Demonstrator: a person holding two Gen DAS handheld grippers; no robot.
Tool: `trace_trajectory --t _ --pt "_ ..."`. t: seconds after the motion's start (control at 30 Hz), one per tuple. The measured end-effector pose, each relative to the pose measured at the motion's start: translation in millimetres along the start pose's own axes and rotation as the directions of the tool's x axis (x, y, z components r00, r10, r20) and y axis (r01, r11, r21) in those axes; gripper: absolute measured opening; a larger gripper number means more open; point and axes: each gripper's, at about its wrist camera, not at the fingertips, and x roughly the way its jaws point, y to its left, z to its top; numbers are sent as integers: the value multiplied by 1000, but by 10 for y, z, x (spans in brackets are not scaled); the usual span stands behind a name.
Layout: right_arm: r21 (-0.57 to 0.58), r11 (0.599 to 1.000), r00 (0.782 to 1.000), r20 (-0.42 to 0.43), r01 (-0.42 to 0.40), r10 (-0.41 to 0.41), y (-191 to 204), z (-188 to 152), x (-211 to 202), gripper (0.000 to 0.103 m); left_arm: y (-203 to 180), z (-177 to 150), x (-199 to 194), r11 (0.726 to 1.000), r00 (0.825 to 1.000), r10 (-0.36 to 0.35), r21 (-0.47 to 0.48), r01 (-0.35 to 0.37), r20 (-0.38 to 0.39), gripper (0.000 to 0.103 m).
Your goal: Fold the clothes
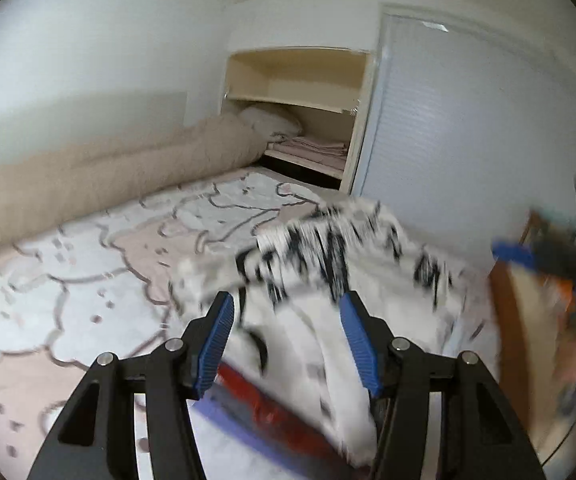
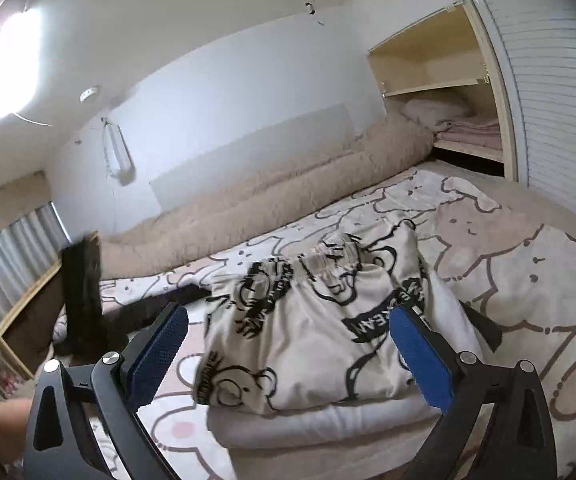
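Blue-padded and black-framed, the right gripper hangs just over the near edge of the cream garment printed with black cartoon bears and lettering, its jaws spread wide with nothing between the pads. That garment is the landmark: it lies in a rumpled heap on the bed sheet patterned with pale pink and white bears, gathered waistband toward the far side, and seems to rest on a white folded layer just beneath its near edge. Whether it is half folded or simply bunched cannot be settled from here.

In the left wrist view, which is blurred by motion, the left gripper is also spread apart, empty, with the garment's white cloth directly under and beyond its fingers. A red and purple strip shows just below the garment on the near side; what it is I cannot tell.

Left of the garment a black elongated thing stands up, probably the other tool. Beyond the garment a long beige fluffy rolled quilt runs along the wall, and farther still an open cream closet shelf holding folded pink linens.

For a clean fold, each gripper would do well to pinch one layer only at an outer edge or corner, both at matching points, then draw the cloth taut and flat before laying it over, so no creases get trapped.
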Motion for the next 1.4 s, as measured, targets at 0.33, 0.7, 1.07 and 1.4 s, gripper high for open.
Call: trace_trajectory --t 0.33,0.7,1.07,1.4 --pt "209 969 988 -104 134 -114 -491 -278 344 101 -26 -554 171 996 992 82 27 -80 -94 55" --pt "334 927 985 -65 171 -159 -637 -281 -91 101 191 -827 -636 998 996 62 -6 -63 -68 55" --pt "117 912 880 242 392 -409 1348 -735 -1125 103 413 -875 -1819 989 993 113 -101 -109 36 95" --pt "-96 819 810 249 566 -531 2363 -1604 -1045 103 380 -1010 -2640 977 978 195 -105 -186 81 103"
